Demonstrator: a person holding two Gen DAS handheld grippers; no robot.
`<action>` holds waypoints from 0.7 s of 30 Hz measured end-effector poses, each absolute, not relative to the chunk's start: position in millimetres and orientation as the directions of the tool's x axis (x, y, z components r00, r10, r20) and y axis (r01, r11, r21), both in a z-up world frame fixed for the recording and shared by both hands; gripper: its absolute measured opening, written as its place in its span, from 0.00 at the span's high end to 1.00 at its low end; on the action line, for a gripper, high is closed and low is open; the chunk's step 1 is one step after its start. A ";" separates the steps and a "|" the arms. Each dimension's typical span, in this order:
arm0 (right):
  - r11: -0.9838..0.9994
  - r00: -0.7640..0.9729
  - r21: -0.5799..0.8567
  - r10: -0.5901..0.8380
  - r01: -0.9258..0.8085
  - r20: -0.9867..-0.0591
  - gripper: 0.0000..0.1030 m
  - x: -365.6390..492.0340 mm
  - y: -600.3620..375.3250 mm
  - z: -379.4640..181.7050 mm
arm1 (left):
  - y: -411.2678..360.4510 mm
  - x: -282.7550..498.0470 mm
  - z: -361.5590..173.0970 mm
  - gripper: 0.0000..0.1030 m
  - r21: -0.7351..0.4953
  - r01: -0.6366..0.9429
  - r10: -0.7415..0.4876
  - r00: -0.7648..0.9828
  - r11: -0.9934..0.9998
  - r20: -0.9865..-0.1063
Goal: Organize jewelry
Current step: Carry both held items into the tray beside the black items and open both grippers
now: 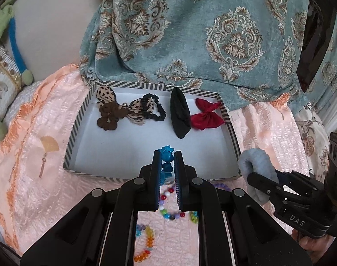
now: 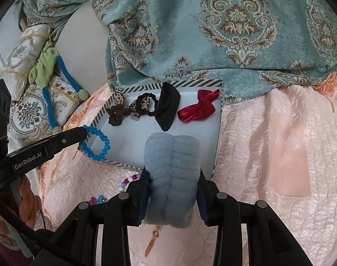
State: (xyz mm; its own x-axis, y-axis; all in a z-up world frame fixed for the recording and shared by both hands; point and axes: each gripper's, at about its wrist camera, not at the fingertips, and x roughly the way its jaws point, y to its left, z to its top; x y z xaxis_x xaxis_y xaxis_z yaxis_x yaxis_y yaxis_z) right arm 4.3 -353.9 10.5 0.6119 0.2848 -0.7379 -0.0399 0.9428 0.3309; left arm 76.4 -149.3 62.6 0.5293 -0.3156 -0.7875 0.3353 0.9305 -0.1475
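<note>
We hold both tongs angled downward over a striped-edged box (image 1: pixel 76 133) with a white floor, which lies on a peach quilted bedspread (image 1: pixel 42 166) in front of a teal damask cloth (image 1: pixel 212 33).

The right tongs (image 2: pixel 172 190) are partly closed around a fluffy pale-blue scrunchie (image 2: pixel 171 166), pressed between the pads and bulging above them, held over the near edge of the box. On the side of these tongs, seen from the left wrist, we read "DAS".

The left tongs (image 1: pixel 167 161) are nearly closed, pinching a blue faceted-bead bracelet (image 2: pixel 95 143) just above the box's near left corner; its loop hangs free beyond the tips. Their side reads "GenRobot.AI".

Inside the box, along the far side, lie a leopard-print bow (image 1: pixel 124 104) with a brown flower scrunchie (image 1: pixel 107 116), a black hair tie (image 1: pixel 157 108), a black fabric piece (image 1: pixel 179 113) and a red bow (image 1: pixel 207 115). Multicoloured bead bracelets (image 1: pixel 168 208) lie on the bedspread below the left tongs.
</note>
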 end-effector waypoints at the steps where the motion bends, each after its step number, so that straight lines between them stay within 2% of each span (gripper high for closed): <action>1: 0.942 0.610 0.332 0.285 -0.037 -0.740 0.65 7.6 -355.0 8.9 | -151.4 78.9 60.8 0.90 -0.147 0.336 -0.314 0.526 0.930 -0.790; 9: 0.941 0.571 0.337 0.290 -0.025 -0.768 0.65 39.5 -359.8 -8.9 | -175.4 99.0 48.4 0.90 -0.197 0.338 -0.350 0.483 0.920 -0.803; 16: 0.945 0.538 0.327 0.280 -0.009 -0.795 0.65 70.0 -364.0 -29.4 | -196.6 121.7 25.8 0.90 -0.291 0.325 -0.414 0.423 0.900 -0.806; 21: 0.960 0.548 0.280 0.236 -0.003 -0.802 0.65 90.3 -363.1 -37.9 | -188.6 144.2 -13.6 0.90 -0.279 0.252 -0.362 0.394 0.926 -0.845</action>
